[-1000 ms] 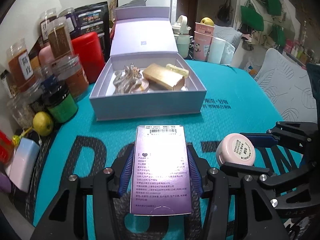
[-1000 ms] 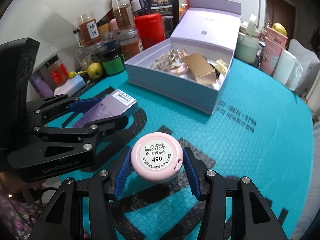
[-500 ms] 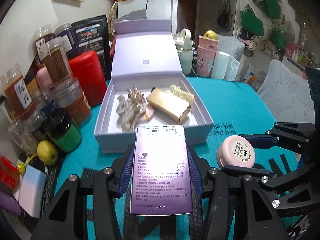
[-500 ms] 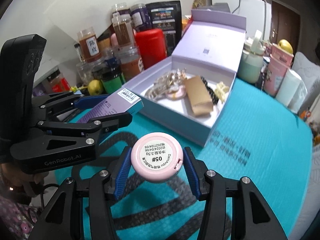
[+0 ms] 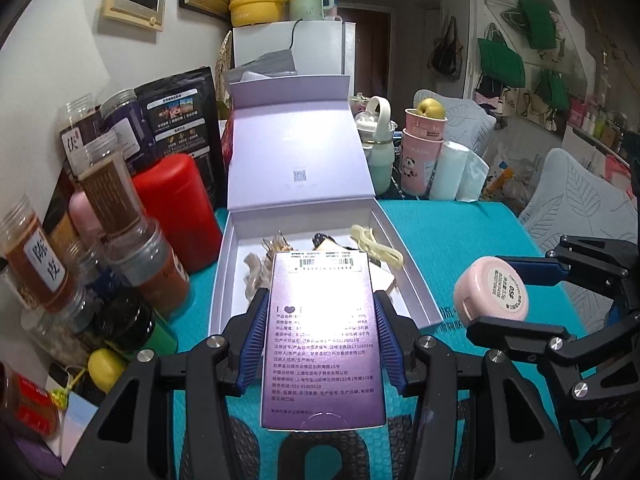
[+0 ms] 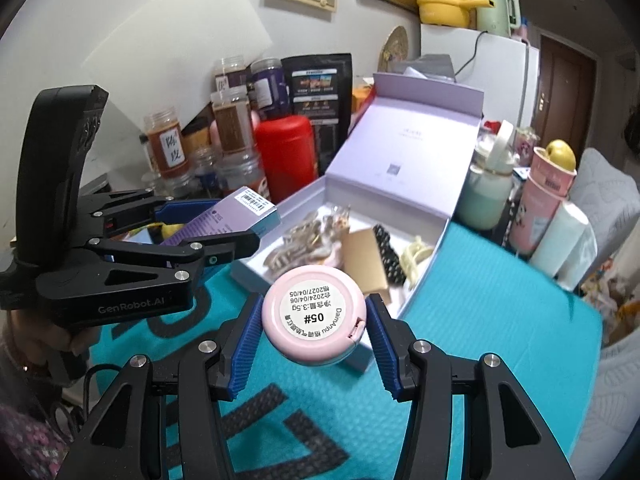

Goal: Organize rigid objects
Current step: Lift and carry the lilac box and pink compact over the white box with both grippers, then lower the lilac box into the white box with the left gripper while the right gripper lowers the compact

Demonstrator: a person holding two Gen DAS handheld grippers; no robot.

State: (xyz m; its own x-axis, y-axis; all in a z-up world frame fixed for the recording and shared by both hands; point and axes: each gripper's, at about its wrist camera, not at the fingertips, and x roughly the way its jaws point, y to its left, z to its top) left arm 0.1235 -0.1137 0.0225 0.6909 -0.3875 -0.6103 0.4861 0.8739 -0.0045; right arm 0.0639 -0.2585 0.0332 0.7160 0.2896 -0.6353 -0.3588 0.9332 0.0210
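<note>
A flat purple cardboard carton printed with text and a barcode is pinched between the blue ribbed pads of the left gripper and is held in the air over the front edge of an open lilac gift box with its lid raised. A round pink plastic compact with a white "05#" label is clamped by the right gripper, above the teal mat just beside the box's near corner. Inside the box, hair claws, a tan card and a pale yellow clip are seen. Spice jars and a red canister are stood to the left
</note>
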